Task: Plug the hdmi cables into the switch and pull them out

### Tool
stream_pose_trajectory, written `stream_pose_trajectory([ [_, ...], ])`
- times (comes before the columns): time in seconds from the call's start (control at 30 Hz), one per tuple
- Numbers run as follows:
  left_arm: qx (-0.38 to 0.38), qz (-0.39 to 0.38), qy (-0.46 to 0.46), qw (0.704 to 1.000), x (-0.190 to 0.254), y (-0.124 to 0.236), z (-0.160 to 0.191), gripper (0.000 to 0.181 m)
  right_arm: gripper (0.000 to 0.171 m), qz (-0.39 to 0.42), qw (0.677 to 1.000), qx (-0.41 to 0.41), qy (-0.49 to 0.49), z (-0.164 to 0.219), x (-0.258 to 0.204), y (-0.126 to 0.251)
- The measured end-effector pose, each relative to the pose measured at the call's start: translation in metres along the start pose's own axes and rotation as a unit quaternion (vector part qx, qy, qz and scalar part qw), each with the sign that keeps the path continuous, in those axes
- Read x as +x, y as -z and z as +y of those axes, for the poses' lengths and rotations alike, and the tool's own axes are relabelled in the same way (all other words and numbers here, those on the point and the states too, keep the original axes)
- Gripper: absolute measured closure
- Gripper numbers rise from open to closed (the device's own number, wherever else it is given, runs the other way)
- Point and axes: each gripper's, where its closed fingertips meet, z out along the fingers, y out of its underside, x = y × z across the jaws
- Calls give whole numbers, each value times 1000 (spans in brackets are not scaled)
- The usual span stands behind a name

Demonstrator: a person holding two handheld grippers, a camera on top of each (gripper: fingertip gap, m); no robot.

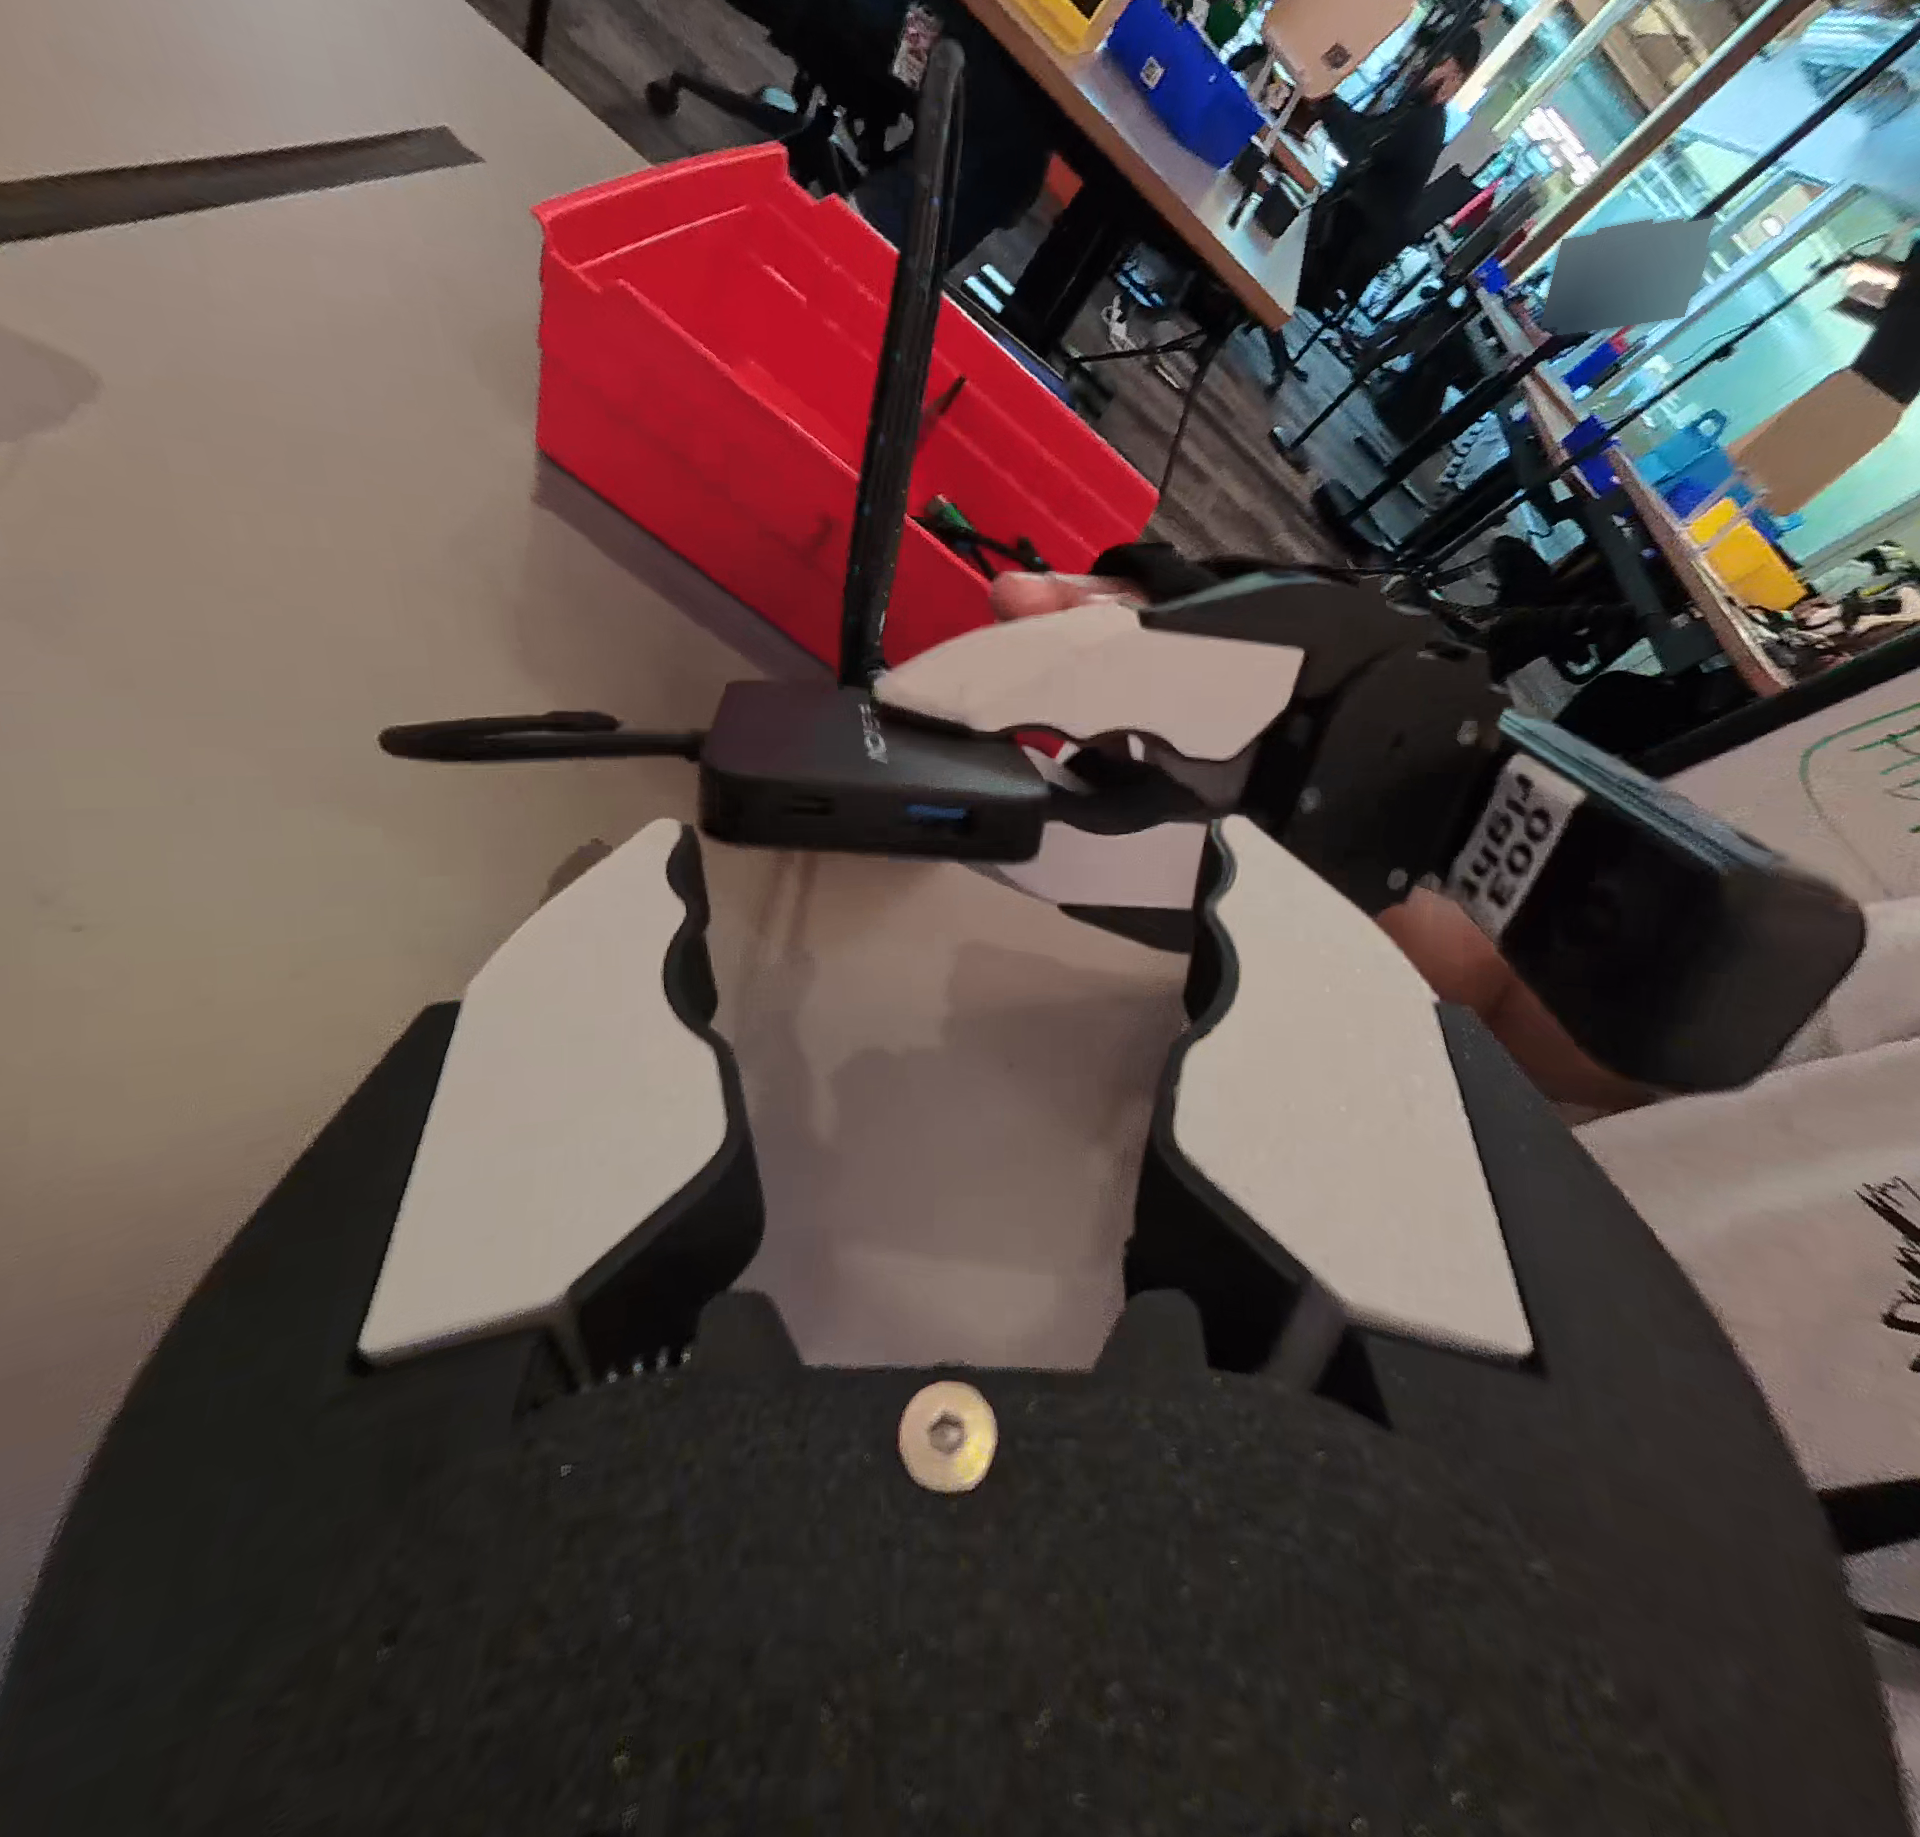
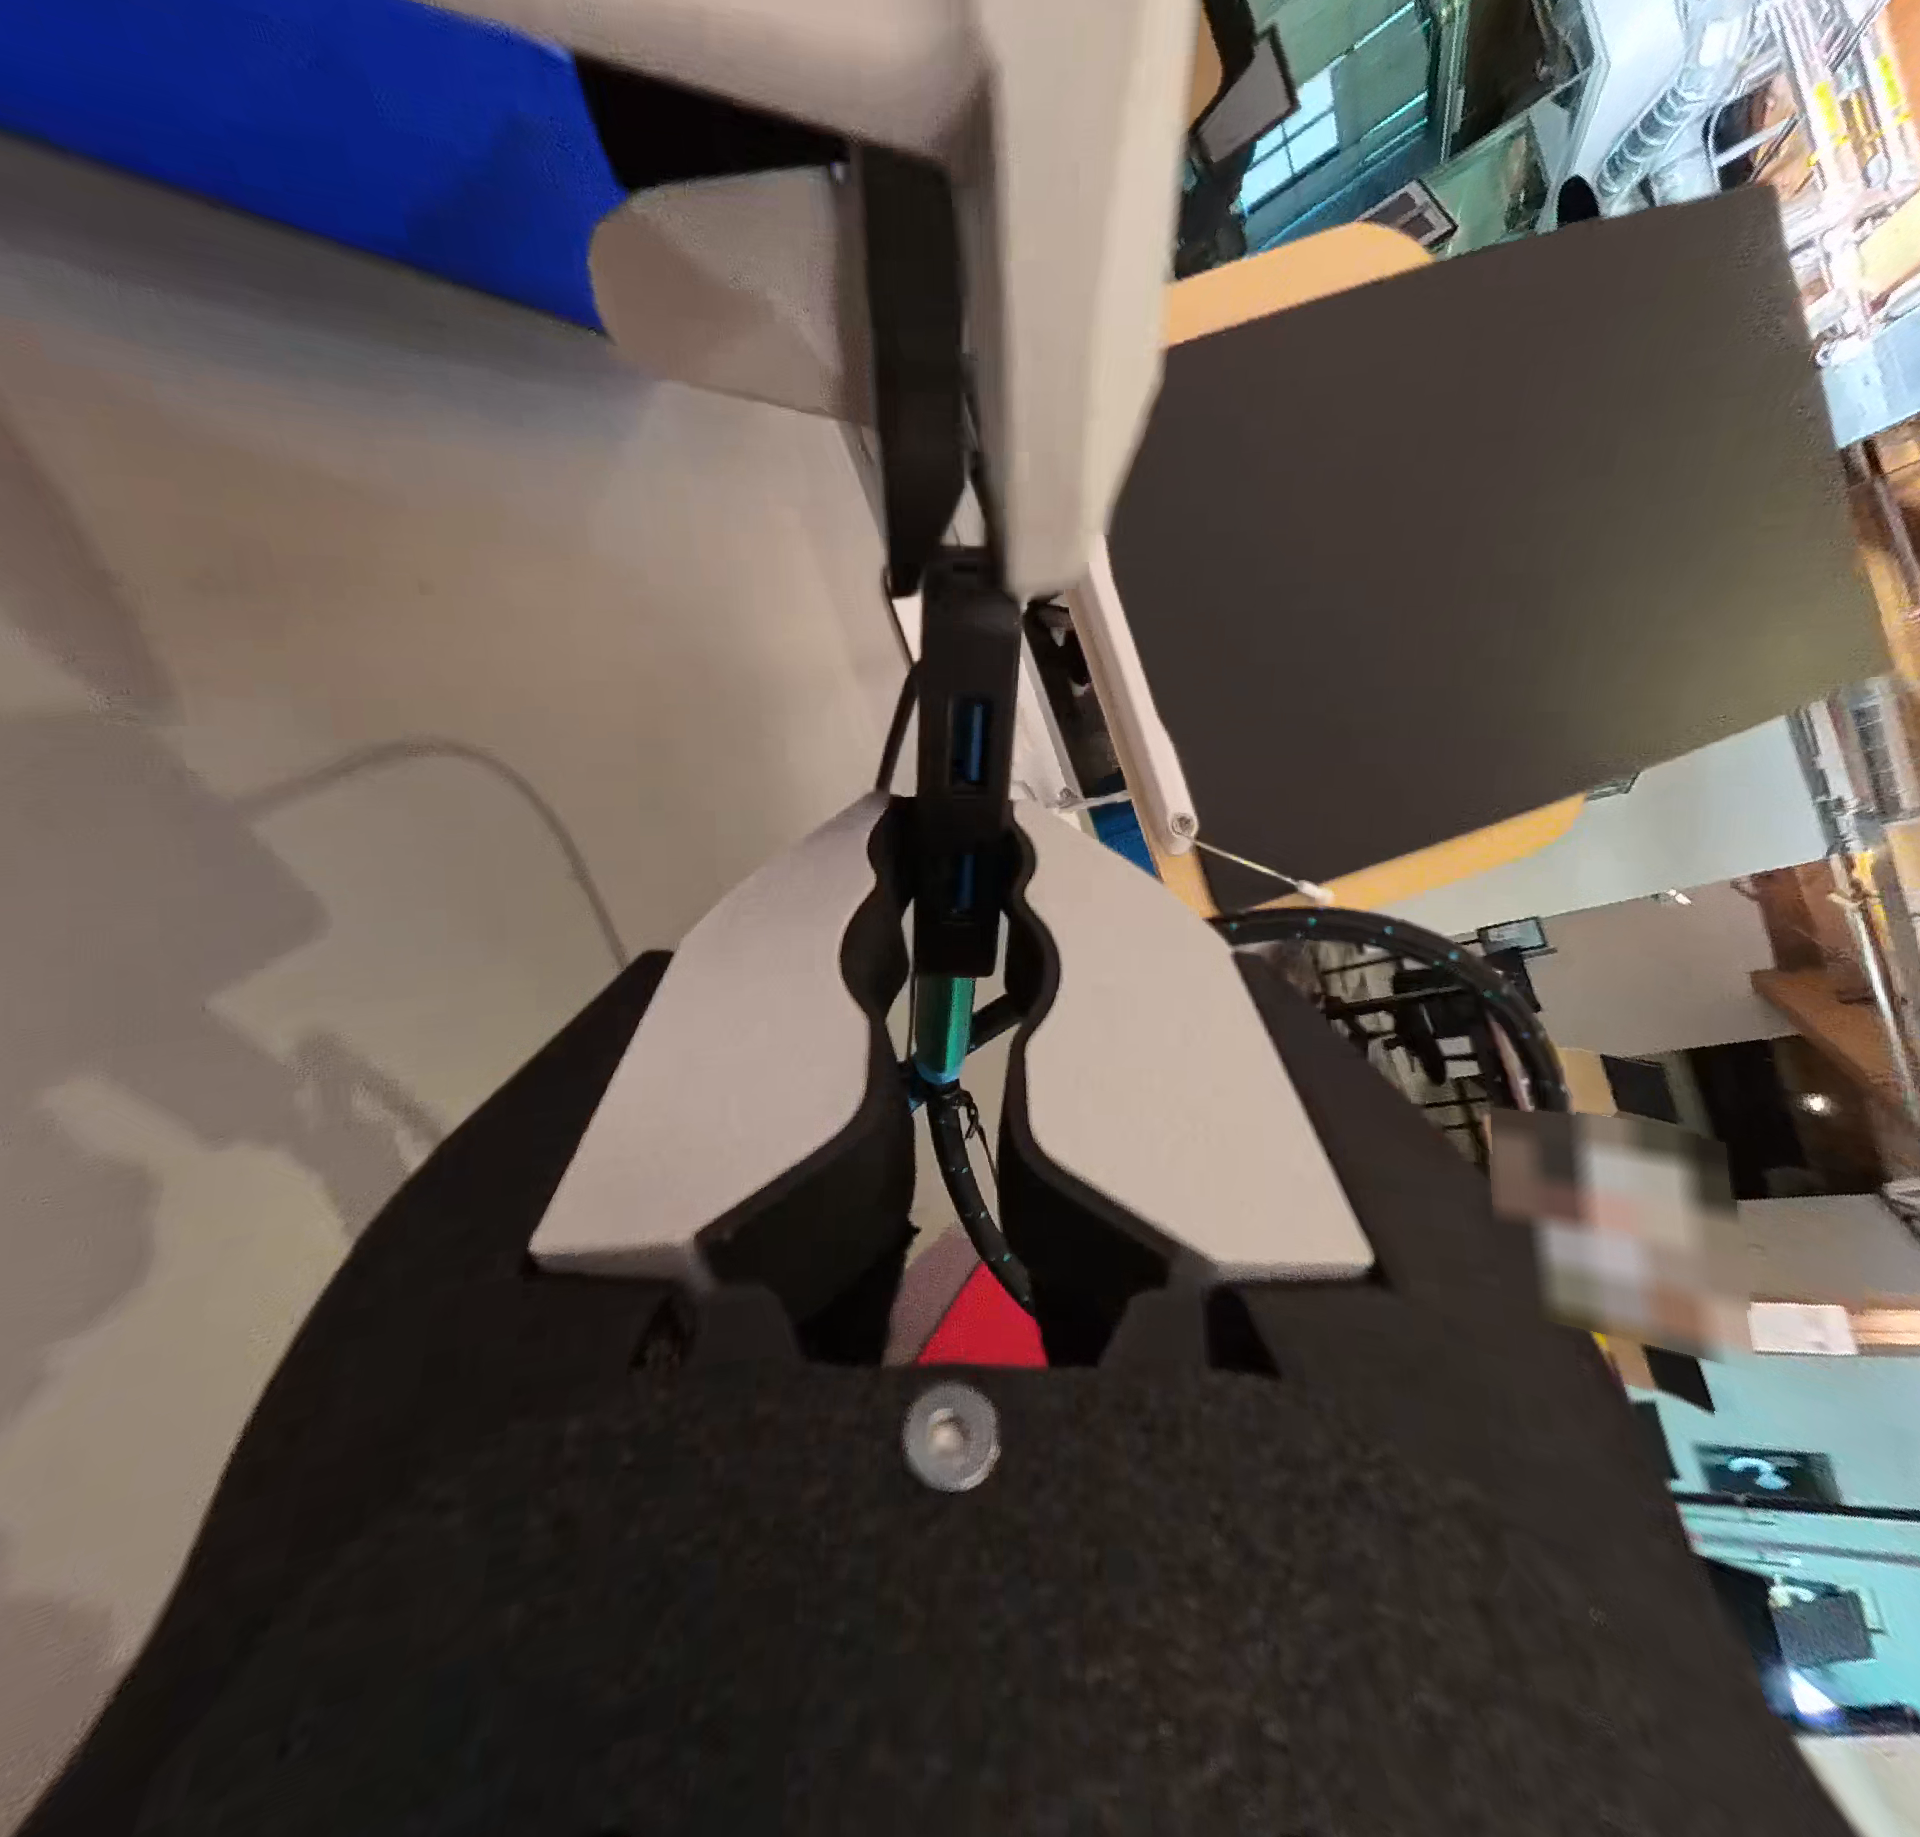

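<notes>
**Right hand-held gripper clamps the switch while the left one waits, spread wide**

The right hand-held gripper (image 2: 948, 894) is clenched on the black switch (image 2: 964, 748), its two grey fingers (image 2: 769, 1039) pressed against the switch's flat faces near one end. In the left wrist view it reaches in from the right side. The left hand-held gripper (image 1: 951, 852) is released, its fingers (image 1: 582, 1060) spread wide apart and just short of the switch, not touching it.

The switch is held above the tabletop (image 1: 260, 540), with its edge of ports, one of them blue, turned toward the left hand-held gripper. A braided black hdmi cable (image 1: 909, 385) is plugged into its far edge and rises steeply. A thinner black lead (image 1: 499, 740) leaves the switch's left end.

Behind the switch a red bin (image 1: 727, 385) sits on the tabletop, with a few small cable pieces inside. Farther off stand other tables carrying yellow and blue bins.
</notes>
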Motion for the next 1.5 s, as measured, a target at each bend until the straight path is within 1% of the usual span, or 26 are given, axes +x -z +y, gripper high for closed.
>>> stream_pose_trajectory([
  [0.07, -7, -19, -11, 1000, -6, -1, 2, 92, 156, -8, 1000, 6, 11, -6, -7, -1],
  [0.17, -38, -35, -29, 998, -11, -7, 11, 92, 156, -2, 1000, 3, 31, -12, -10, -3],
  [0.23, -60, -58, -52, 995, -17, -10, 20, 97, 156, -2, 999, 7, 37, -15, -12, -3],
  [0.27, -63, -61, -60, 994, -18, -11, 22, 103, 156, -8, 999, 10, 41, -16, -14, -2],
  [0.3, -60, -57, -64, 995, -18, -11, 22, 110, 156, -5, 999, 9, 51, -16, -14, -2],
  [0.47, -41, -52, -87, 994, -19, -9, 23, 110, 156, -8, 998, 34, 56, -19, -17, -3],
  [0.5, -35, -45, -81, 995, -20, -8, 23, 110, 156, -7, 998, 34, 56, -18, -17, -3],
  [0.53, -26, -37, -72, 996, -21, -6, 22, 110, 151, -8, 998, 31, 57, -16, -16, -2],
  [0.57, -15, -28, -59, 998, -24, -2, 22, 110, 138, -9, 998, 33, 54, -14, -16, -1],
  [0.6, -2, -12, -42, 999, -25, 2, 20, 110, 131, -14, 998, 39, 46, -14, -15, 2],
  [0.67, 38, 38, -7, 999, -25, 13, 16, 110, 129, -31, 998, 61, 5, -15, -12, 12],
  [0.73, 81, 99, 17, 992, -21, 26, 10, 110, 128, -45, 992, 99, -68, -18, -1, 25],
  [0.77, 100, 124, 23, 987, -19, 32, 8, 110, 130, -59, 984, 124, -112, -20, 4, 32],
  [0.83, 130, 167, 27, 977, -15, 42, 5, 110, 134, -93, 957, 180, -208, -25, 14, 46],
  [0.9, 149, 201, 21, 968, -8, 49, 2, 110, 136, -145, 913, 225, -309, -26, 21, 54],
  [0.93, 154, 216, 16, 964, -3, 51, 1, 110, 136, -176, 881, 247, -363, -28, 24, 58],
  [1.0, 156, 232, 2, 960, 7, 52, -1, 110, 134, -246, 805, 275, -465, -31, 28, 60],
  [1.07, 147, 237, -26, 960, 18, 49, 0, 110, 119, -325, 728, 274, -538, -37, 25, 59],
  [1.1, 139, 239, -41, 960, 23, 47, 1, 110, 119, -352, 702, 273, -555, -41, 22, 60],
  [1.13, 132, 241, -55, 960, 28, 44, 1, 110, 122, -369, 690, 269, -561, -45, 19, 61],
  [1.17, 126, 243, -66, 959, 32, 41, 2, 110, 123, -373, 690, 268, -559, -48, 18, 62],
  [1.23, 120, 247, -81, 958, 38, 35, 2, 110, 132, -370, 708, 252, -546, -51, 14, 61],
  [1.3, 116, 253, -84, 957, 40, 30, 2, 110, 135, -370, 718, 240, -539, -54, 10, 62],
  [1.33, 116, 255, -83, 956, 40, 27, 2, 110, 142, -369, 721, 237, -536, -55, 9, 63],
  [1.37, 116, 258, -81, 956, 41, 25, 2, 110, 145, -362, 726, 238, -534, -54, 10, 63],
  [1.5, 112, 268, -77, 954, 42, 21, 2, 110, 146, -345, 731, 255, -531, -52, 14, 64],
])
